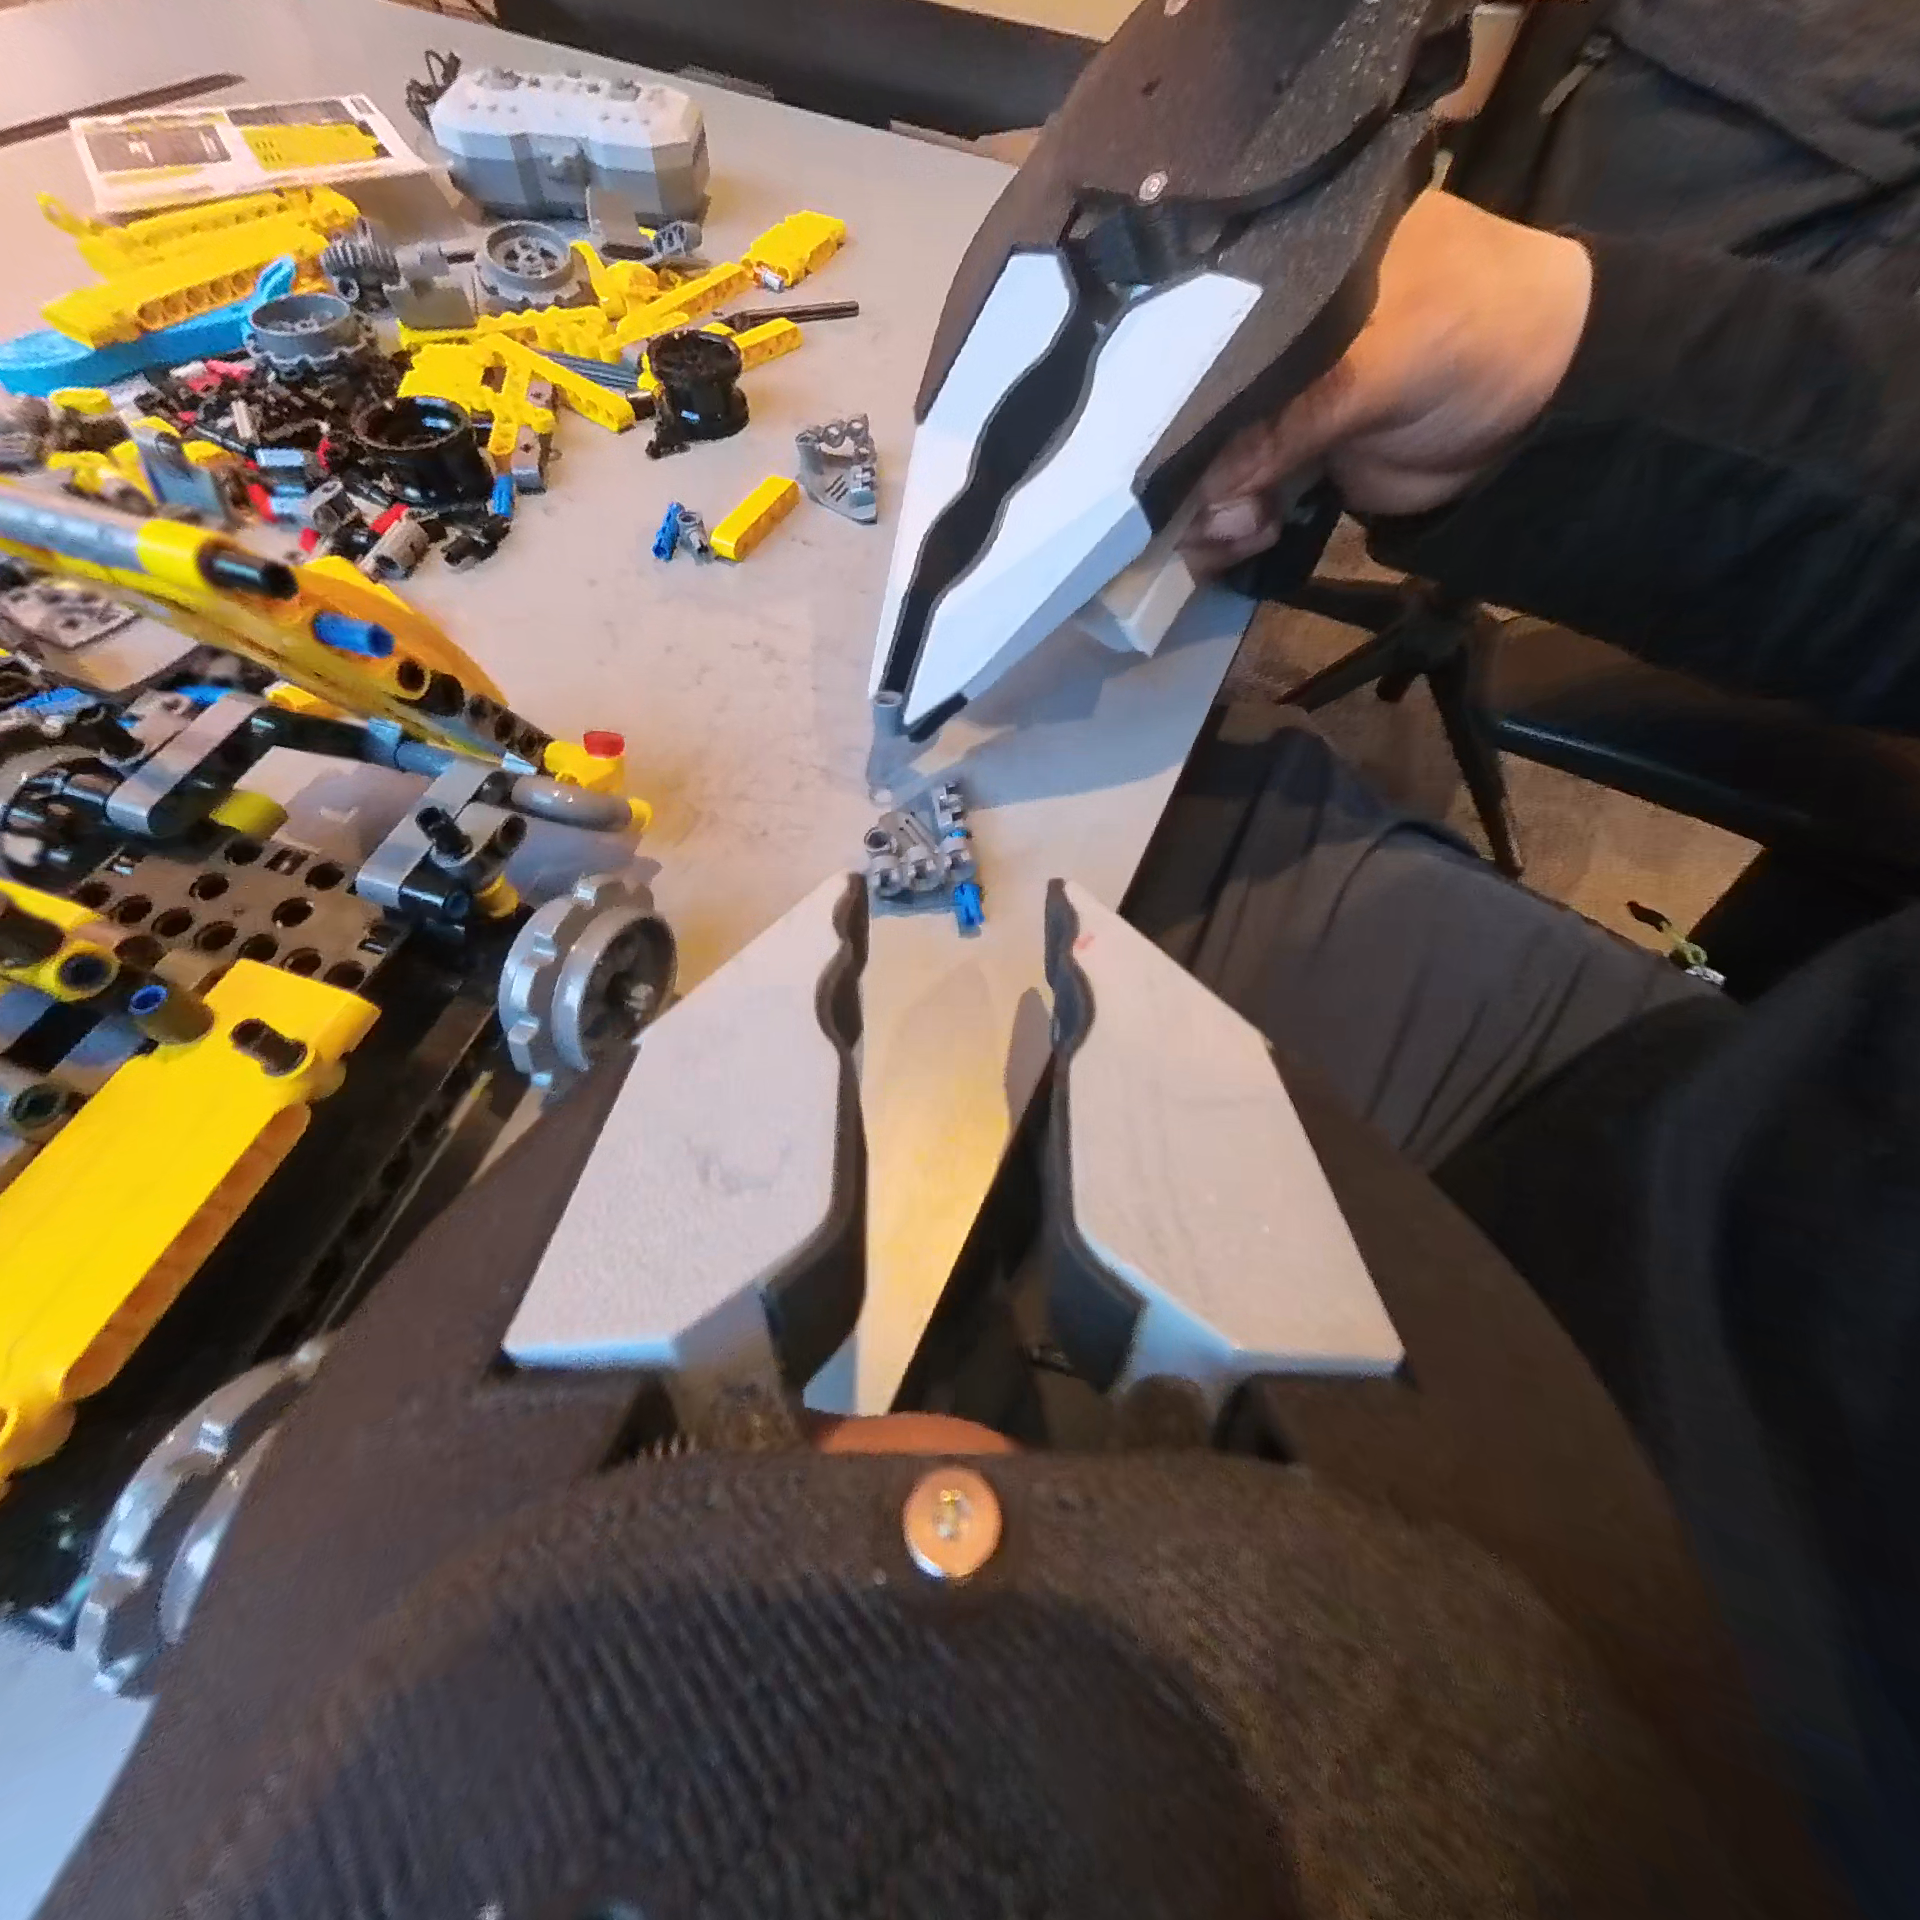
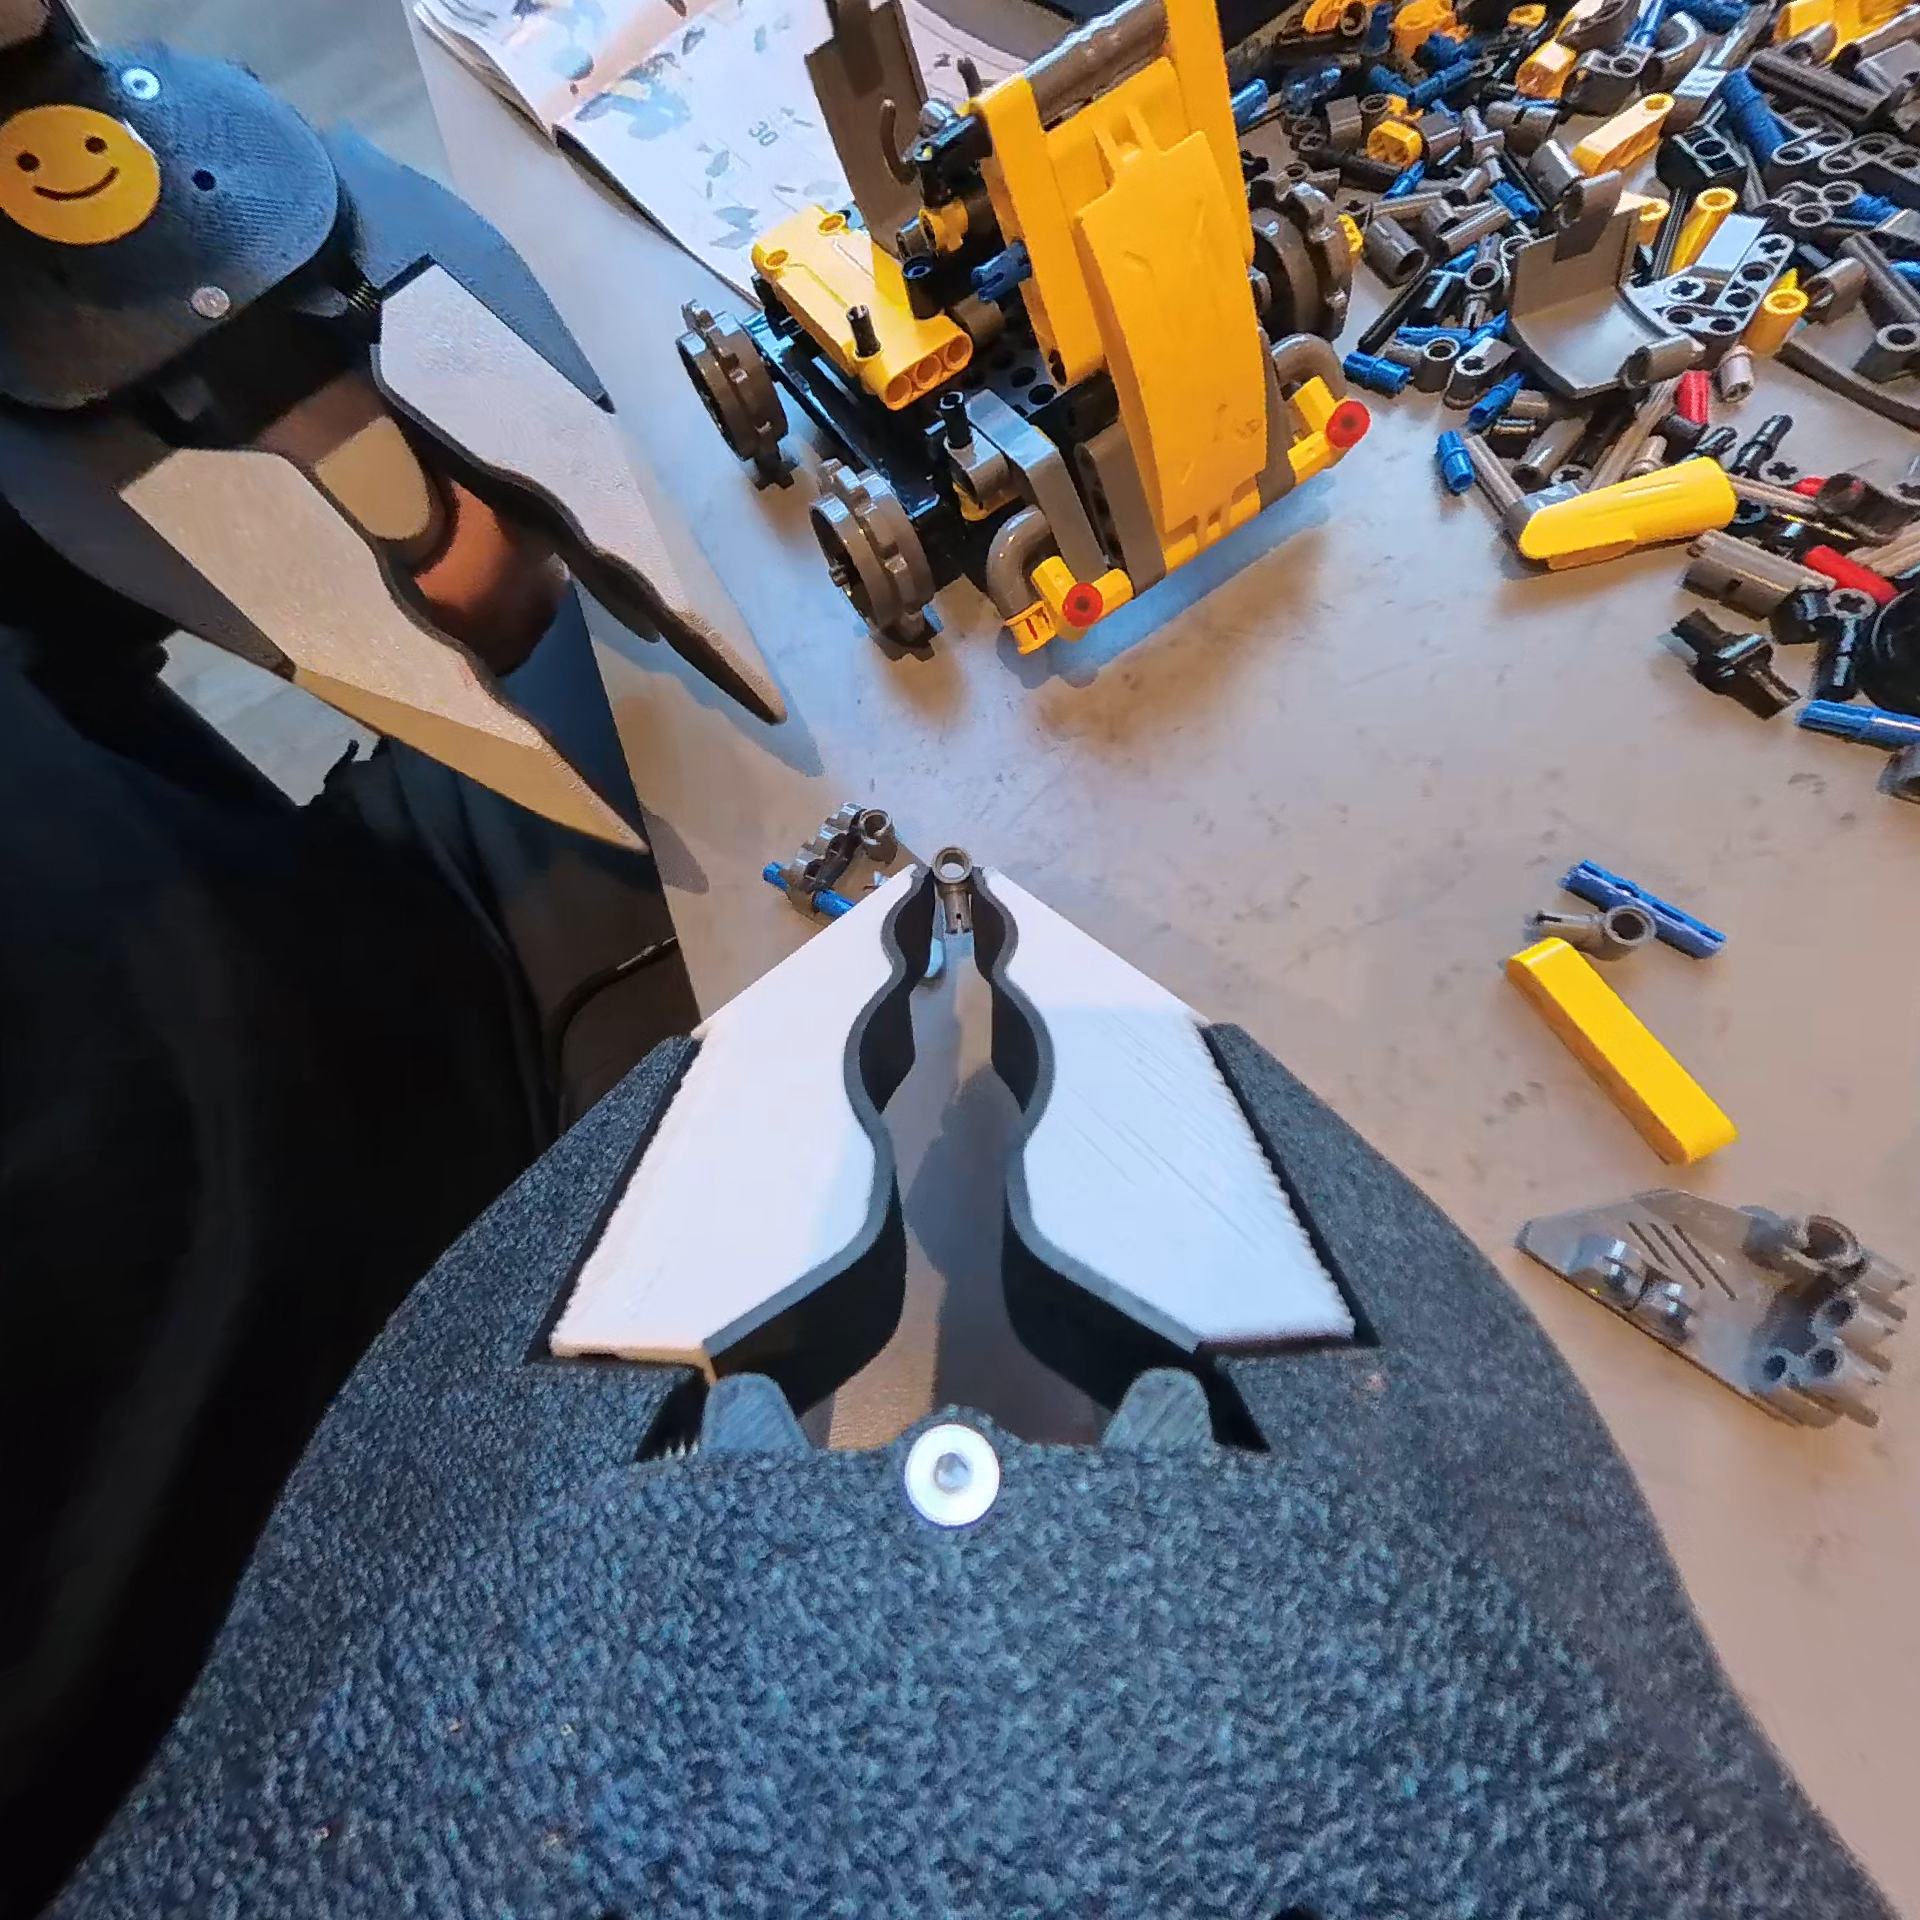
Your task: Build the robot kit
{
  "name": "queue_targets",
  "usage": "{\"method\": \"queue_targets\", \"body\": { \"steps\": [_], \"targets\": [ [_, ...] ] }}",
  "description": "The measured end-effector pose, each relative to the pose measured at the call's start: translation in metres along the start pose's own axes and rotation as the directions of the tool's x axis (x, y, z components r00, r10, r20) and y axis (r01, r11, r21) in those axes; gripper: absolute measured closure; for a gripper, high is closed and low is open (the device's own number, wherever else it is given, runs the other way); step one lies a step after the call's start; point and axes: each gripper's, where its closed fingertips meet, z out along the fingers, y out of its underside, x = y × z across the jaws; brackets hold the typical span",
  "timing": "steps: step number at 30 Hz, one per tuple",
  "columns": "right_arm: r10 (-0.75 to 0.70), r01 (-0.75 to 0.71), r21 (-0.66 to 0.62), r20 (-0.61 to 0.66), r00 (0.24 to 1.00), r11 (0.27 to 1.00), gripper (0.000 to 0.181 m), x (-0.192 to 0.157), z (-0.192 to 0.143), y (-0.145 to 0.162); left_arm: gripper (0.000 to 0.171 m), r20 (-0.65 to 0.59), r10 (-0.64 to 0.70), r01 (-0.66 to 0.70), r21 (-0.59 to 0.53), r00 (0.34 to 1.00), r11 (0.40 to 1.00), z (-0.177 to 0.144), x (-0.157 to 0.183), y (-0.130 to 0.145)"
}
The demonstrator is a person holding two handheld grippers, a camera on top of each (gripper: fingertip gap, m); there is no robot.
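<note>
At far left of the left wrist view, a part-built yellow, black & grey plastic brick vehicle (image 1: 239,935) is seen standing on the pale grey bench (image 1: 727,644), w/ a grey toothed wheel (image 1: 587,982) at its near corner. Behind it a heap of loose yellow, black, grey & blue plastic brick parts (image 1: 364,343) is spread, w/ a grey box-shaped brick unit (image 1: 571,135) and a printed sheet (image 1: 249,145) at the back.

Centre: the left gripper (image 1: 956,904) is held low over the bench edge, fingers (image 1: 727,1122) spread wide apart w/ nothing between them. Just ahead of the tips a small grey brick cluster with blue pins (image 1: 920,857) is lying on the bench near its edge; whether it is touched by the left tips cannot be told.

Right of that, the right gripper (image 2: 951,894) is angled down toward the cluster, fingers (image 2: 1122,1122) nearly closed and pinched on a small dark grey pin connector (image 2: 951,883) at the very tips. In the left wrist view the connector's lower end is seen just above the cluster, contact not clear. The gripper is held by a person's hand (image 1: 1455,384) in a black sleeve.

Further right in the right wrist view, a long yellow brick beam (image 2: 1621,1049), a blue axle w/ a grey connector (image 2: 1631,920) and a flat grey brick panel assembly (image 2: 1725,1299) are lying apart on the bench.
</note>
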Motion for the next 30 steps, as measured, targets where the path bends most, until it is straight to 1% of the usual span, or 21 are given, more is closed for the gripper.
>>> {"method": "queue_targets", "body": {
  "steps": [5, 8, 16, 23, 30],
  "targets": [
    [-0.020, 0.020, -0.009, -0.011, 1.000, 1.000, 0.174, -0.001, 0.001, 0.001, 0.140, 0.010, 0.017, -0.018, 0.012, 1.000, 1.000, -0.003, -0.003, 0.004],
    [-0.020, 0.020, -0.015, -0.008, 1.000, 1.000, 0.174, -0.001, 0.002, 0.002, 0.141, -0.011, 0.027, -0.026, 0.033, 1.000, 0.999, -0.006, -0.001, 0.004],
    [0.014, -0.014, 0.013, 0.009, 1.000, 1.000, 0.174, 0.000, -0.001, -0.002, 0.142, -0.049, 0.134, -0.132, 0.044, 0.990, 0.990, -0.010, 0.014, 0.015],
    [0.047, -0.047, -0.015, 0.009, 0.999, 0.999, 0.174, 0.002, 0.003, 0.002, 0.142, -0.088, 0.064, -0.059, 0.059, 0.994, 0.997, -0.015, 0.014, 0.011],
    [0.068, -0.069, 0.029, 0.039, 0.997, 0.997, 0.174, 0.000, 0.002, -0.006, 0.141, -0.087, 0.044, -0.039, 0.068, 0.995, 0.997, -0.016, 0.012, 0.009]
  ]
}}
